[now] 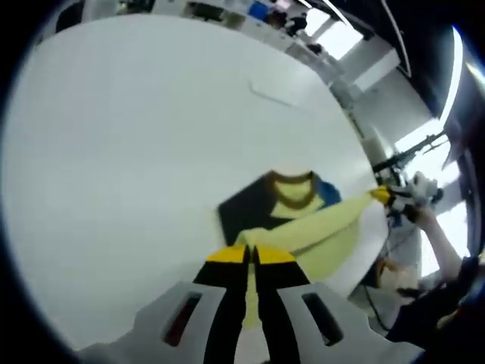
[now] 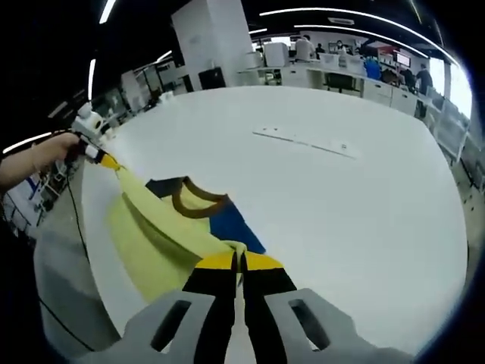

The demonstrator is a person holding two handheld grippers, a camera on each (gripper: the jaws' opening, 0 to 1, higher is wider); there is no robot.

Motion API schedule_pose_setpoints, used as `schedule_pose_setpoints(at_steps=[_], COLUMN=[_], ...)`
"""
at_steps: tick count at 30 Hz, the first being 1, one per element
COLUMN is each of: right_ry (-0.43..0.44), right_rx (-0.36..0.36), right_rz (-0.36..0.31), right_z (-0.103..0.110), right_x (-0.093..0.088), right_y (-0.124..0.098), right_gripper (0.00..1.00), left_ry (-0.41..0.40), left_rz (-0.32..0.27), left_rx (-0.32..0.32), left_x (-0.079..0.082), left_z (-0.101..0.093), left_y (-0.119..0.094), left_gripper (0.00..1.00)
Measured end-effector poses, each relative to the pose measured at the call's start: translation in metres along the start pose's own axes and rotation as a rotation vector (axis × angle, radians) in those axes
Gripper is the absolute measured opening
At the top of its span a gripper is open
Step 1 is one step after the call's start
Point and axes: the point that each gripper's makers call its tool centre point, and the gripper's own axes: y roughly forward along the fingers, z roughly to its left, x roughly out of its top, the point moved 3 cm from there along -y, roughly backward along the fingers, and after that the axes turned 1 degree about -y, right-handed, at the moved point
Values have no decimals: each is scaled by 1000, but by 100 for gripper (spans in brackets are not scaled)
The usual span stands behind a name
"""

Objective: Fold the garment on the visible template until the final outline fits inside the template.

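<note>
Both claws (image 1: 251, 256) (image 2: 240, 262) clamp yellow garment (image 2: 155, 227), stretched between them over table (image 2: 364, 197)

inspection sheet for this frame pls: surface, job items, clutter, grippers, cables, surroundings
Surface: white table, mostly bare; a faint outline marked on it.
Job's things: pale yellow garment with brown collar and dark blue panels, near the table edge, stretched between the two grippers; fold not finished.
Clutter: nothing seen.
Grippers: left gripper shut on the garment; right gripper shut on the garment; each appears in the other's view, held by a hand.
Cables: one dark cable hanging below the hand.
Surroundings: open workshop, benches, white cabinet, ceiling strip lights, people in the distance.
</note>
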Motion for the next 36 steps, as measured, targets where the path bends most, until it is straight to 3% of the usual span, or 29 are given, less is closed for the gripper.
schedule_pose_setpoints(at_steps=[36], right_ry=[50], right_rx=[25], right_rz=[73], right_z=[-33], right_x=[-9], right_y=[54], right_gripper=[2], left_ry=[-14], left_rz=[75], left_rx=[32], left_x=[20], left_z=[29], left_y=[51], left_gripper=[0])
